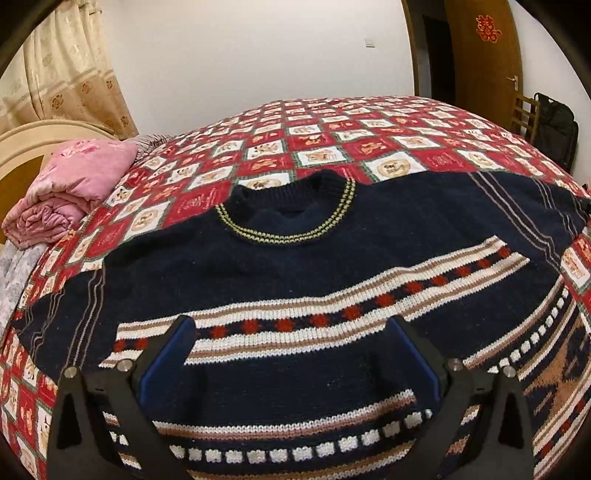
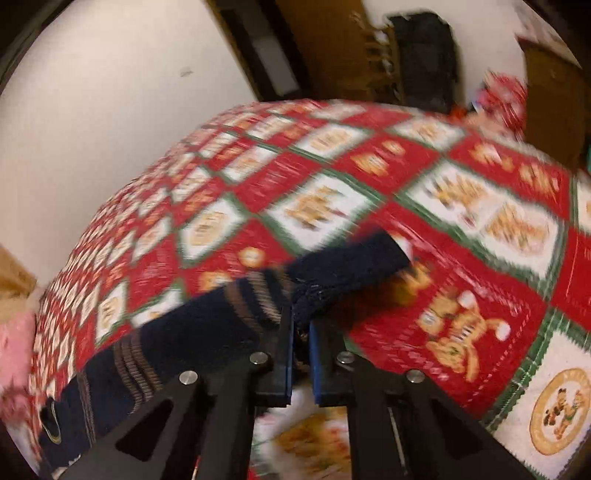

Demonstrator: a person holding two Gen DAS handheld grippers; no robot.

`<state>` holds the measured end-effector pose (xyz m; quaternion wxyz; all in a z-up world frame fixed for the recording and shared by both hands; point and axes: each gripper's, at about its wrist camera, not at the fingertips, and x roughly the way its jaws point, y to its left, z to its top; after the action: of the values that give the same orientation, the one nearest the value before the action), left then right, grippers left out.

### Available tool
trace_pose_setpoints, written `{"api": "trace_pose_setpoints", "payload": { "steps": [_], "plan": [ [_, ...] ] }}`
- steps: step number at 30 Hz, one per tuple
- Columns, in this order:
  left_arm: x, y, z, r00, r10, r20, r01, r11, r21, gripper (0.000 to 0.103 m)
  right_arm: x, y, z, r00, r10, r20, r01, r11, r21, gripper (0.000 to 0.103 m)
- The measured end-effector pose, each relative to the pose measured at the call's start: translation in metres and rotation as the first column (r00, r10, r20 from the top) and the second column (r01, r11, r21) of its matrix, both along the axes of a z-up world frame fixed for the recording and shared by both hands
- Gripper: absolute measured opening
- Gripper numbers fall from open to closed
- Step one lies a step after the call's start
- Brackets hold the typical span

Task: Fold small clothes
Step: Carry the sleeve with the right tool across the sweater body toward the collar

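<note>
A home bedroom: quilt-covered bed (image 1: 369,140), folded pink duvet (image 1: 70,188), curtains (image 1: 70,74), wooden door (image 1: 484,55).

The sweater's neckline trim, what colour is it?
Yellow-and-dark striped trim on the navy sweater, clearest in the left wrist view.

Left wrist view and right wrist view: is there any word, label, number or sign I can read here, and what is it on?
"囍" in red: a double-happiness sign on the wooden door, left wrist view.
Small lettering on the red squares of the bedspread: too small to read.
Ring of letters on the round emblem of the bedspread, right wrist view: blurred, unreadable.
Sweater: knitted patterns only, no text.
</note>
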<state>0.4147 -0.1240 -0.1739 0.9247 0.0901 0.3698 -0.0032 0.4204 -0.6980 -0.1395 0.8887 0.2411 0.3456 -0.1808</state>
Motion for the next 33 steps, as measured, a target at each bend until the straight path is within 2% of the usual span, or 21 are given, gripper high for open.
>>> {"api": "trace_pose_setpoints", "payload": {
  "steps": [5, 7, 10, 13, 16, 18, 20, 22, 23, 24, 26, 28, 30, 32, 33],
  "plan": [
    [-0.003, 0.006, 0.004, 1.0, 0.004, 0.005, -0.004, 0.999, -0.036, 0.103, -0.016, 0.072, 0.046, 0.984, 0.171, 0.056, -0.165, 0.981, -0.101, 0.006],
    [-0.005, 0.007, 0.005, 1.0, 0.0, 0.003, 0.0, 0.999, -0.052, 0.103, -0.024, 0.112, 0.063, 0.966, 0.25, 0.069, -0.238, 0.96, -0.144, 0.006],
    [-0.008, 0.012, 0.006, 1.0, -0.012, -0.012, 0.011, 0.996, -0.089, 0.103, -0.027, 0.184, 0.078, 0.921, 0.382, 0.072, -0.358, 0.906, -0.224, 0.006],
    [-0.012, 0.016, 0.006, 0.999, -0.025, -0.021, 0.023, 0.995, -0.097, 0.103, -0.029, 0.243, 0.076, 0.877, 0.478, 0.048, -0.447, 0.849, -0.281, 0.006],
    [-0.016, 0.016, 0.007, 0.999, -0.048, -0.024, 0.046, 0.995, -0.083, 0.103, -0.029, 0.298, 0.058, 0.828, 0.561, -0.001, -0.53, 0.781, -0.331, 0.006],
    [-0.019, 0.018, 0.009, 0.998, -0.061, -0.022, 0.059, 0.995, -0.081, 0.103, -0.028, 0.319, 0.045, 0.807, 0.59, -0.022, -0.564, 0.759, -0.325, 0.007],
    [-0.02, 0.02, 0.01, 0.997, -0.075, -0.031, 0.072, 0.993, -0.095, 0.103, -0.025, 0.34, 0.026, 0.747, 0.663, -0.049, -0.651, 0.714, -0.257, 0.009],
    [-0.02, 0.021, 0.012, 0.996, -0.079, -0.039, 0.075, 0.991, -0.107, 0.103, -0.028, 0.352, 0.015, 0.708, 0.704, -0.049, -0.695, 0.683, -0.224, 0.031],
    [-0.02, 0.02, 0.012, 0.995, -0.09, -0.043, 0.085, 0.989, -0.12, 0.103, -0.033, 0.356, 0.012, 0.68, 0.732, -0.046, -0.724, 0.66, -0.2, 0.052],
    [-0.019, 0.019, 0.013, 0.994, -0.101, -0.048, 0.094, 0.987, -0.13, 0.103, -0.041, 0.356, 0.011, 0.66, 0.751, -0.025, -0.742, 0.646, -0.182, 0.058],
    [-0.019, 0.015, 0.013, 0.992, -0.114, -0.05, 0.106, 0.985, -0.139, 0.103, -0.056, 0.346, 0.015, 0.632, 0.774, 0.041, -0.76, 0.629, -0.165, 0.058],
    [-0.017, 0.008, 0.013, 0.988, -0.139, -0.06, 0.128, 0.979, -0.159, 0.103, -0.069, 0.327, 0.02, 0.64, 0.765, 0.073, -0.746, 0.642, -0.178, 0.058],
    [-0.013, -0.003, 0.011, 0.983, -0.162, -0.085, 0.143, 0.972, -0.188, 0.101, -0.08, 0.297, 0.023, 0.683, 0.721, 0.115, -0.7, 0.692, -0.177, 0.058],
    [-0.009, -0.016, 0.01, 0.978, -0.182, -0.102, 0.157, 0.965, -0.211, 0.096, -0.088, 0.26, 0.022, 0.745, 0.645, 0.168, -0.631, 0.764, -0.133, 0.059],
    [-0.008, -0.027, 0.01, 0.975, -0.196, -0.105, 0.17, 0.961, -0.218, 0.094, -0.09, 0.245, 0.022, 0.764, 0.614, 0.197, -0.608, 0.788, -0.095, 0.065]
  ]
}}
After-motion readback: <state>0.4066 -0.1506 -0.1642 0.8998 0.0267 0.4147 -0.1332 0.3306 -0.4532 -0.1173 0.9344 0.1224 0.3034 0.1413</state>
